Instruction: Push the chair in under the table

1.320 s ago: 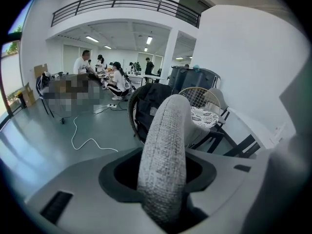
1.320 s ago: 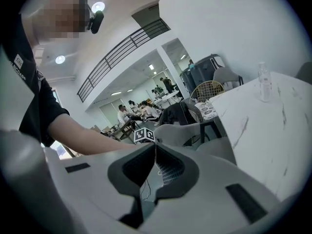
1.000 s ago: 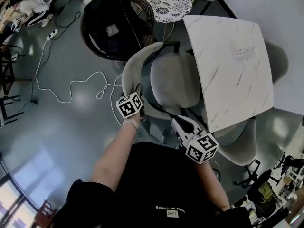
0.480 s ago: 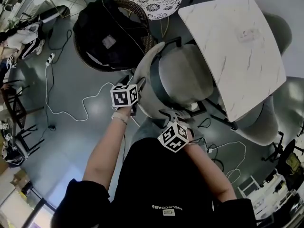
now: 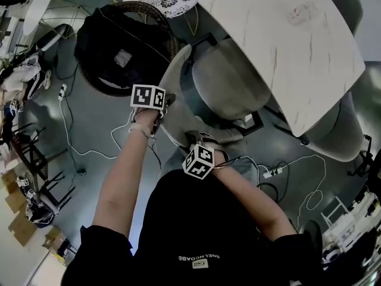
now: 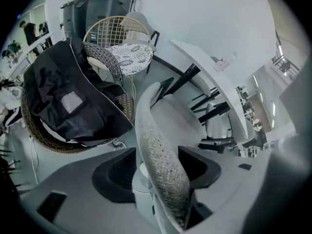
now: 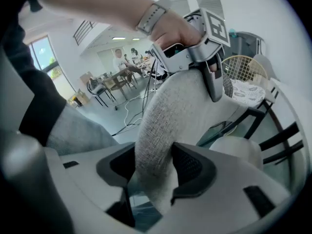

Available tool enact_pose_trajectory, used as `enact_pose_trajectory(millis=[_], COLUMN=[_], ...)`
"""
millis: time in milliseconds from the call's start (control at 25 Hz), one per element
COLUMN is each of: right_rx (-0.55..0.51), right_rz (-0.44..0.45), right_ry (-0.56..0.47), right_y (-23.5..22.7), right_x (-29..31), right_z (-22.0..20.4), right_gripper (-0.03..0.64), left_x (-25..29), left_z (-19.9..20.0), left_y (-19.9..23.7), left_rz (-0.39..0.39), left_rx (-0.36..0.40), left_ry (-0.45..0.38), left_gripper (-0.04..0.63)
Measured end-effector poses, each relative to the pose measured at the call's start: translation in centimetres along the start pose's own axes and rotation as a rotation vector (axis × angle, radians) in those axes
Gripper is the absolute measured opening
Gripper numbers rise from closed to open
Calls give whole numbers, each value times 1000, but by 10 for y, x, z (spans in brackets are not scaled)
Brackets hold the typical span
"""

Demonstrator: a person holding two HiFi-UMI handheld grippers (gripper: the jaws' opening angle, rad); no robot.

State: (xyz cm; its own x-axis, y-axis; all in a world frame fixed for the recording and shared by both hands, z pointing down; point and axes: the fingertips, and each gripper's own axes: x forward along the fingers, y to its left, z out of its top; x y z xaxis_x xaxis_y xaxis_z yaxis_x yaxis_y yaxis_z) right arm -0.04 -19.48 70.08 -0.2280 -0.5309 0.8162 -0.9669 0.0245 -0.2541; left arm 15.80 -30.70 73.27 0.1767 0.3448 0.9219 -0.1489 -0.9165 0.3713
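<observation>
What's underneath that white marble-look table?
The grey fabric chair's seat sits partly beneath the white marble-look tabletop, and black table legs show there. A second grey chair pokes out at the other side. The top hides everything deeper in.

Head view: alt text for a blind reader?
Two handheld tools straddle a grey chair's curved backrest, the left tool closing its jaws, the right tool opening them. The seat sits partly under a white marbled table.

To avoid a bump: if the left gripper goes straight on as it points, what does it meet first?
The chair backrest: its rim stands between the closing jaws of the left gripper, so contact would likely come at once.
</observation>
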Motion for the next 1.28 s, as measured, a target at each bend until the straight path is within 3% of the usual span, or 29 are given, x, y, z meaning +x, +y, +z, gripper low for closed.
enact_pose_trajectory(millis=[120, 360, 600, 880, 1120, 1280], right_rx=[-21, 23, 26, 21, 9, 13], right_rz=[-44, -57, -71, -65, -64, -67], right_ry=[1, -31, -45, -28, -22, -11], right_y=[-6, -8, -8, -6, -5, -12], right_x=[11, 13, 9, 0, -8, -16], right_z=[-1, 0, -3, -19, -33, -43], right_gripper=[212, 202, 186, 175, 163, 160], left_x=[3, 5, 3, 3, 1, 5], left_z=[-4, -5, -5, -16, -31, -30], left_y=[1, 1, 1, -6, -9, -16], left_rz=[43, 50, 36, 76, 40, 35], left_rx=[58, 75, 20, -27, -136, -165], left_ry=[57, 68, 27, -7, -65, -82], left_gripper=[204, 181, 172, 149, 147, 150])
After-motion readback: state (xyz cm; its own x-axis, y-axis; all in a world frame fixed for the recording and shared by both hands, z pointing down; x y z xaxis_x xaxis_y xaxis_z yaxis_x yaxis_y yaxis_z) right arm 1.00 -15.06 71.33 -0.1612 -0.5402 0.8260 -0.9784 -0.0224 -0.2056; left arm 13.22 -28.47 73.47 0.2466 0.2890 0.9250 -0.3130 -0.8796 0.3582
